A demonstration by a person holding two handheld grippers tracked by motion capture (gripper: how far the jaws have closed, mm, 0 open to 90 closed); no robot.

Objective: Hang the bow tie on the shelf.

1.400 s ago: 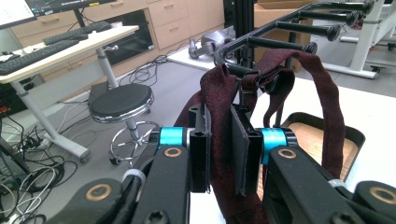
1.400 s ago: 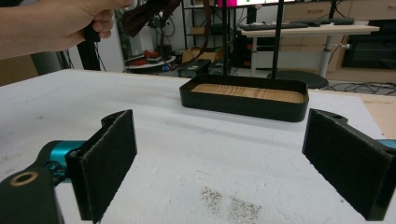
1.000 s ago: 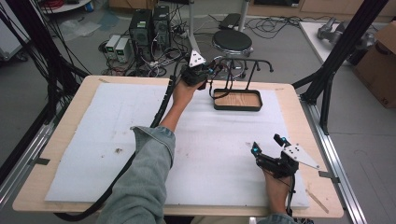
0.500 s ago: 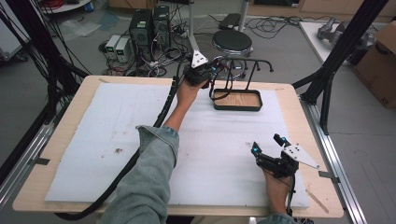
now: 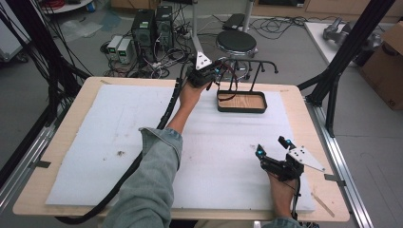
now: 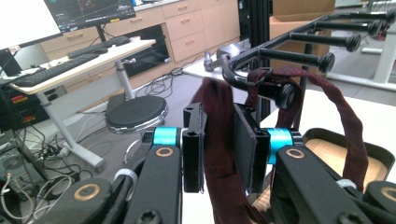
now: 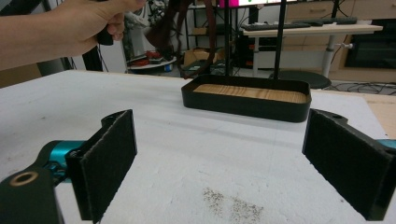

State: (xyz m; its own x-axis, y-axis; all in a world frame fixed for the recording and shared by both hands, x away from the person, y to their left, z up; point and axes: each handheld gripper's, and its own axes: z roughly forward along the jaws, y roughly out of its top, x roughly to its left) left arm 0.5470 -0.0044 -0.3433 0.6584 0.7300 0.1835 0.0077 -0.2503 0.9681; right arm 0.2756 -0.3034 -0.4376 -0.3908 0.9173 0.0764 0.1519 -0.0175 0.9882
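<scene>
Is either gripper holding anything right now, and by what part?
The left gripper pinches the dark red strap along one hanging length, beside the rack's peg. The right gripper is open and holds nothing.

text: none legible | labels: none | numbers: none

My L arm's stretched far fwd, left gripper (image 5: 215, 76) jaws clamped; right gripper (image 5: 272, 151) near me, jaws wide apart.

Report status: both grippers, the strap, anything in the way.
Left gripper shut on dark red strap at the rack. Right gripper open, idle near the table's front edge. Strap draped over a rack peg; snag possible.
</scene>
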